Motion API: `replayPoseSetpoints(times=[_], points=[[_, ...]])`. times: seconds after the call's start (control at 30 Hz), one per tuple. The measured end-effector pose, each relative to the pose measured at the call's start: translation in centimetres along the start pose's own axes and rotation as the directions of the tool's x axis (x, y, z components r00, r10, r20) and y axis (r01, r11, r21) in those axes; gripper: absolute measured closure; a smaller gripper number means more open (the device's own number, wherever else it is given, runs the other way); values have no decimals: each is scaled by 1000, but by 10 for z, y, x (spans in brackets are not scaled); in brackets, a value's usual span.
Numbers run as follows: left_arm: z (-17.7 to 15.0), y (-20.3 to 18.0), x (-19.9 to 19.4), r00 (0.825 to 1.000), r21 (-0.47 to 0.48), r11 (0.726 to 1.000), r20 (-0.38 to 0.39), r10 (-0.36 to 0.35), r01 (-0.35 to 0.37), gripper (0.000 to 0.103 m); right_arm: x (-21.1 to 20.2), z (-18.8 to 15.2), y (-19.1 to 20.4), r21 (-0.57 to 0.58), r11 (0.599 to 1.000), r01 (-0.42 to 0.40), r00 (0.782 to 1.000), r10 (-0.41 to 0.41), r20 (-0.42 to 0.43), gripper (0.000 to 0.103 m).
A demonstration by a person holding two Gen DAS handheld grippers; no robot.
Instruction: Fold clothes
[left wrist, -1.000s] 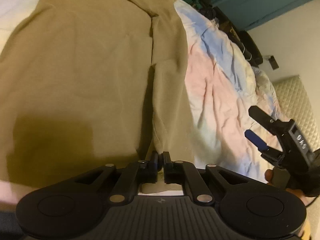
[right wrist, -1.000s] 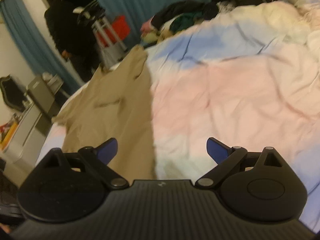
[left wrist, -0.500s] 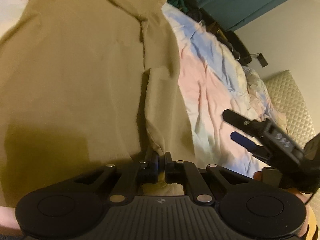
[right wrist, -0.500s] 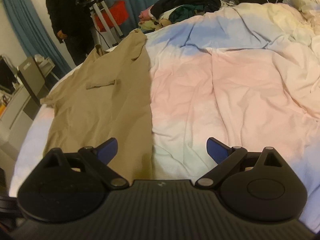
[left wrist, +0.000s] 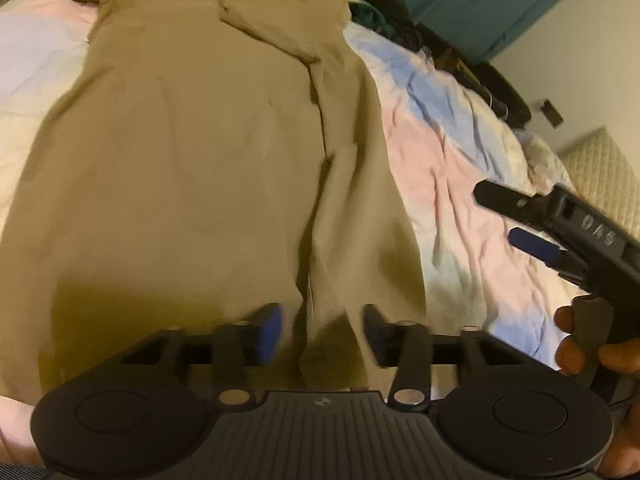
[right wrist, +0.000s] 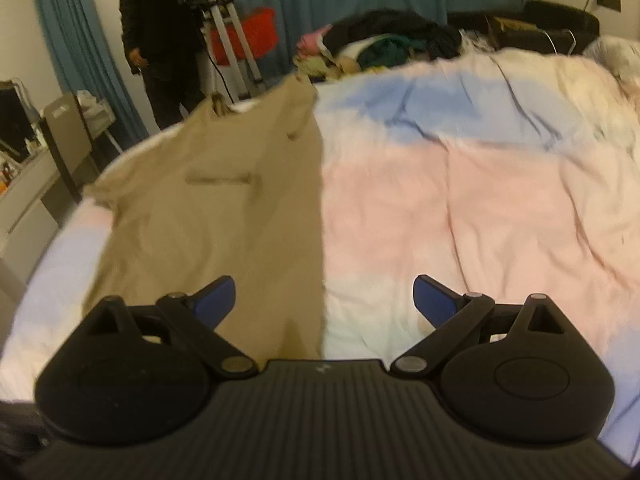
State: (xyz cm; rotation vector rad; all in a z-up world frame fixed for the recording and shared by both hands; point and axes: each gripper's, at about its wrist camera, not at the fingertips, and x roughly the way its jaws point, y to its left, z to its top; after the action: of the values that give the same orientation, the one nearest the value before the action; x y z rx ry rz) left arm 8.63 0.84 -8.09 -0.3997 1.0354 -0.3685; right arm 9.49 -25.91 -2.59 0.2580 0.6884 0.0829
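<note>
A tan shirt [left wrist: 192,152] lies spread flat on the bed, its right side folded inward into a long flap [left wrist: 356,208]. It also shows in the right wrist view [right wrist: 224,208], left of centre. My left gripper [left wrist: 320,330] is open just above the shirt's near hem, with the flap's lower end between its jaws. My right gripper [right wrist: 324,302] is open and empty, held above the bed near the shirt's right edge. It shows in the left wrist view [left wrist: 516,220] at the right, in a hand.
A pink, blue and white duvet [right wrist: 460,184] covers the bed. A pile of dark and green clothes [right wrist: 392,42] lies at the far end. A person in black [right wrist: 160,32] stands by a tripod [right wrist: 224,28] and teal curtains. Furniture stands at left [right wrist: 60,140].
My left gripper was shut on the shirt's hem and has opened, letting it go. The right gripper has risen and swung so it looks more squarely down the bed.
</note>
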Motion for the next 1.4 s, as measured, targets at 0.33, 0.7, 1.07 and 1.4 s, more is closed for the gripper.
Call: replayPoseSetpoints(times=[0.33,0.7,1.07,1.4], points=[[97,35,26,990,-217,976,142,24,7,27,16,31,-6,67,998,-12,995,6,96,6],[208,41,128,941,-321,946,305,144,-40,31,70,24,-44,159,987,-5,1000,2,20,6],[274,28,146,821,-223,908,392,416,-355,100,120,19,-39,154,986,-69,995,79,-60,6],[188,9,90,920,-73,959,269,285,-275,60,118,11,-28,79,994,-75,992,83,-95,6]])
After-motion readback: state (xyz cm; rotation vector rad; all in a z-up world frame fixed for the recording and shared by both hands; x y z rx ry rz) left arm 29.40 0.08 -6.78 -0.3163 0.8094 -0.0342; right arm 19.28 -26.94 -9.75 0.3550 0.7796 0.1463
